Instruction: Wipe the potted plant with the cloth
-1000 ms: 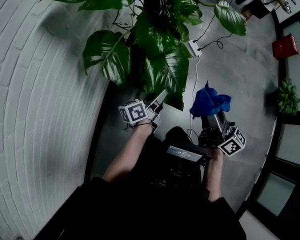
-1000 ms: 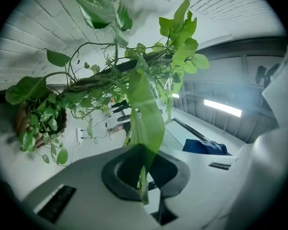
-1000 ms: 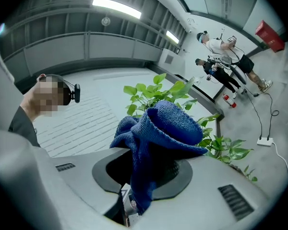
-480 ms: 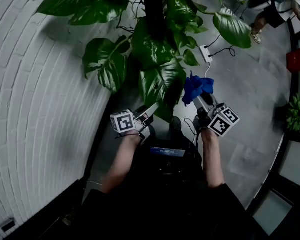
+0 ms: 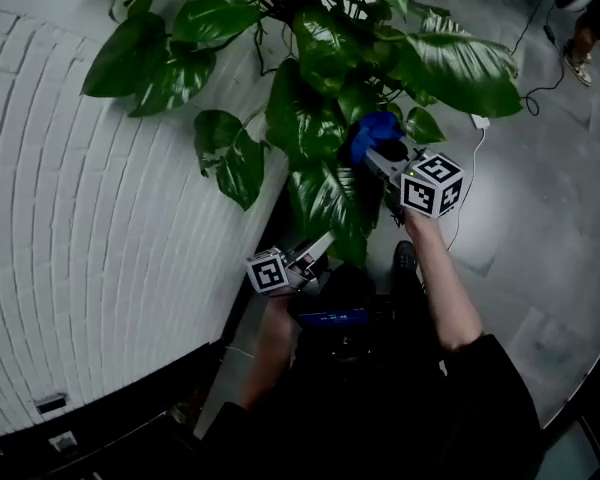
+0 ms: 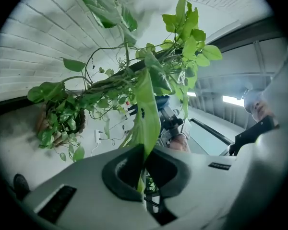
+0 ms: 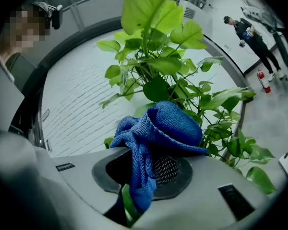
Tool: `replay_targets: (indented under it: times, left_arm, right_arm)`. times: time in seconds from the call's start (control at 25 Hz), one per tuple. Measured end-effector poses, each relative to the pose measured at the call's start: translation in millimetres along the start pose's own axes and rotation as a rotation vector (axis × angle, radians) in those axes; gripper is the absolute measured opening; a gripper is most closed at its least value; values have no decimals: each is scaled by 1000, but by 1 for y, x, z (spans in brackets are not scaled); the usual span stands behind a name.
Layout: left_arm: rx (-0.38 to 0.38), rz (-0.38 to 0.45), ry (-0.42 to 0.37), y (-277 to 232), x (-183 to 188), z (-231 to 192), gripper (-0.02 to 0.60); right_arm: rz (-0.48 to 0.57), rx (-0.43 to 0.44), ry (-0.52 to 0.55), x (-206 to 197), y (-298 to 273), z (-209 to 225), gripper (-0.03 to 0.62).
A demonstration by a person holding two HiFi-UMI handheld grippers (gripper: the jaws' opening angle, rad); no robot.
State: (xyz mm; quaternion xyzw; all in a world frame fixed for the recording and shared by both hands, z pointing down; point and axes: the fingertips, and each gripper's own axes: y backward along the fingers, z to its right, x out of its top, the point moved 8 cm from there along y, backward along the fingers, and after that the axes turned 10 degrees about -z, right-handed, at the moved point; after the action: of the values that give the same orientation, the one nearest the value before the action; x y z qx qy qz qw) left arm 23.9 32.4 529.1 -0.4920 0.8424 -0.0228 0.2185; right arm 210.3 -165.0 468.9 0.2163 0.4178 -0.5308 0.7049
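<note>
- Left of scene: white brick wall (image 5: 100, 218), close behind the potted plant (image 5: 320, 98) with its broad, hanging leaves.
- Near, left of centre: left tool (image 6: 144, 166) clenched on the lower end of one long leaf (image 6: 146, 114), holding it stretched below the rest of the foliage.
- Centre right, farther off: blue cloth (image 7: 158, 128) bunched in the right tool (image 7: 144, 171), clamped between the jaws with a loose fold flopping over the front. In the head view, pushed in among the leaves just above the pinned leaf; actual contact hard to confirm.
- Right: grey floor (image 5: 540, 268), with a white power strip (image 5: 477, 121) and its cable beyond the plant.
- Judged stage: leaf steadied, wiping about to start or barely under way.
- Risk of a torn blade or snapped stem from pulling harder on the pinned leaf during the cloth's drag, given the thin leaf and the hard pinch near its end.
- Risk of the loose fold snagging neighbouring leaves or vines and tugging the plant sideways.
- Risk of only the bunched edge meeting the leaf, leaving most of the surface unwiped.
</note>
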Motion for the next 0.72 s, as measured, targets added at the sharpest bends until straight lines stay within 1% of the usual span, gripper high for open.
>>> replay_targets:
  times: [0.08, 0.2, 0.28, 0.4, 0.72]
  left_arm:
    - [1, 19, 9, -2, 0, 1, 25]
    - [-44, 40, 21, -6, 0, 4, 25]
    - [-79, 41, 28, -8, -1, 5, 25]
    - [-127, 41, 16, -5, 2, 9, 25]
    - [-223, 97, 32, 2, 6, 12, 23]
  right_arm:
    - [-33, 30, 17, 2, -14, 5, 109]
    - [-87, 58, 18, -6, -27, 11, 109]
    - [-113, 66, 0, -15, -29, 16, 109]
    - [-134, 78, -31, -28, -32, 19, 109]
    - [-198, 113, -99, -71, -25, 19, 109]
